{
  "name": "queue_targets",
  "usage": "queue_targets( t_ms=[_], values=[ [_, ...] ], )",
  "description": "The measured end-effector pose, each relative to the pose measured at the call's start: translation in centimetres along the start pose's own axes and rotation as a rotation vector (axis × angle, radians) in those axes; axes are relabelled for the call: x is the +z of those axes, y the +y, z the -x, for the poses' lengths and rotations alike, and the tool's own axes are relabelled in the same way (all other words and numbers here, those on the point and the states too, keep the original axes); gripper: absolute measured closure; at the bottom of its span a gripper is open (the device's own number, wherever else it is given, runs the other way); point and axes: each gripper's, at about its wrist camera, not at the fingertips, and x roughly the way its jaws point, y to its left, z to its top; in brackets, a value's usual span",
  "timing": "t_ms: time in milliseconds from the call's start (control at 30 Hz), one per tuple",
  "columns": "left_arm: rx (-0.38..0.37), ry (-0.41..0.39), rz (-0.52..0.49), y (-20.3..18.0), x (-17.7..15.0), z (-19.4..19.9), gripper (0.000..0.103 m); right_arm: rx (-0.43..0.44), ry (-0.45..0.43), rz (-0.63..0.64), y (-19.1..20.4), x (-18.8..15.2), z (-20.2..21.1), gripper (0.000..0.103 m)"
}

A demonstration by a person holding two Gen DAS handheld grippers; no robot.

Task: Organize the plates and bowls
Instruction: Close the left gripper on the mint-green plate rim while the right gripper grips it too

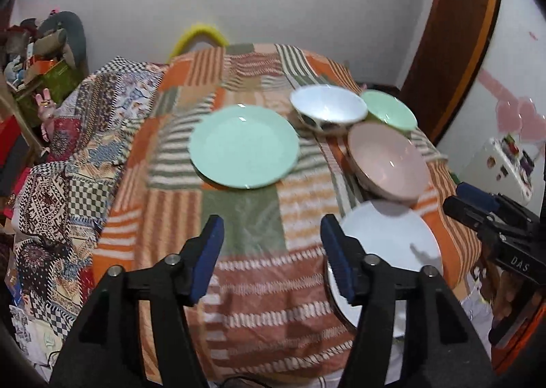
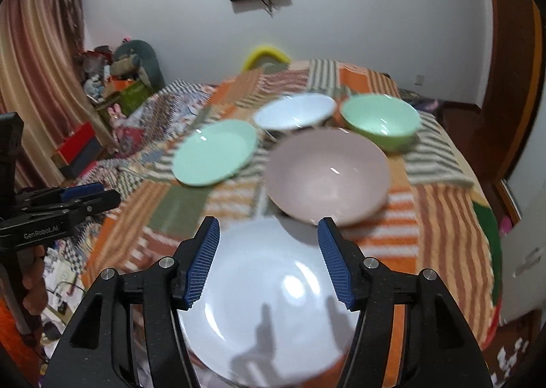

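Left gripper (image 1: 271,260): jaws apart, empty, above bare patchwork cloth (image 1: 245,217). Green plate (image 1: 244,146) at 12 o'clock; white plate (image 1: 392,251) at 3 o'clock, near the cloth's front edge.
Right gripper (image 2: 269,261): jaws apart, empty, over white plate. Pink bowl (image 2: 327,173) at 1 o'clock; white bowl (image 2: 295,111), green bowl (image 2: 380,120) beyond.

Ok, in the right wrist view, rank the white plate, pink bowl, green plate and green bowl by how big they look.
1. white plate, though it lies nearest the camera
2. pink bowl
3. green plate and green bowl look about alike; both sit farther back, so I won't rank them.
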Motion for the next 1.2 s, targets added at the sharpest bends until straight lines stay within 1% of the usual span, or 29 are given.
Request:
queue_targets(
  t_ms=[100, 167, 267, 333, 400, 467, 667, 767, 833, 900, 1033, 1100, 1133, 1200],
  values=[
    [0.006, -0.012, 0.026, 2.0, 1.1, -0.2, 0.039, 0.013, -0.004, 0.009, 1.4, 1.2, -1.5, 0.047],
    [0.007, -0.009, 0.049, 3.3, 1.6, -0.9, 0.038, 0.021, -0.004, 0.018, 2.2, 1.8, -2.5, 0.047],
    [0.029, -0.001, 0.077, 5.0, 2.2, -2.3, 0.038, 0.023, 0.004, 0.026, 3.0, 2.9, -4.4, 0.047],
    [0.056, -0.001, 0.088, 6.2, 2.6, -3.4, 0.038, 0.028, 0.021, 0.016, 3.4, 3.5, -5.9, 0.047],
    [0.068, 0.005, 0.094, 7.0, 2.9, -4.4, 0.038, 0.037, 0.045, -0.004, 3.4, 4.0, -7.4, 0.047],
    [0.068, 0.015, 0.105, 8.1, 3.2, -5.6, 0.038, 0.043, 0.070, -0.010, 3.6, 4.5, -8.9, 0.047],
    [0.058, 0.051, 0.128, 10.7, 4.3, -9.4, 0.038, 0.025, 0.128, -0.005, 4.0, 6.3, -13.3, 0.047],
    [0.055, 0.068, 0.133, 11.6, 4.8, -11.4, 0.039, 0.022, 0.178, -0.018, 3.6, 7.0, -15.6, 0.047],
    [0.050, 0.075, 0.137, 12.2, 5.2, -12.7, 0.041, 0.001, 0.209, -0.027, 3.4, 7.2, -16.8, 0.048],
    [0.046, 0.087, 0.130, 12.8, 5.6, -14.2, 0.050, -0.009, 0.237, -0.029, 3.3, 7.3, -18.0, 0.049],
    [0.037, 0.120, 0.139, 13.7, 6.1, -16.9, 0.057, -0.049, 0.276, -0.004, 3.4, 7.4, -19.8, 0.050],
    [0.036, 0.132, 0.149, 14.1, 6.4, -18.0, 0.064, -0.065, 0.295, 0.003, 3.3, 7.4, -20.6, 0.051],
    [0.034, 0.140, 0.153, 14.4, 6.5, -18.8, 0.065, -0.072, 0.301, 0.001, 3.3, 7.4, -20.9, 0.053],
    [0.034, 0.149, 0.156, 14.7, 6.7, -19.8, 0.068, -0.090, 0.298, -0.010, 3.1, 7.4, -21.2, 0.053]
  ],
)
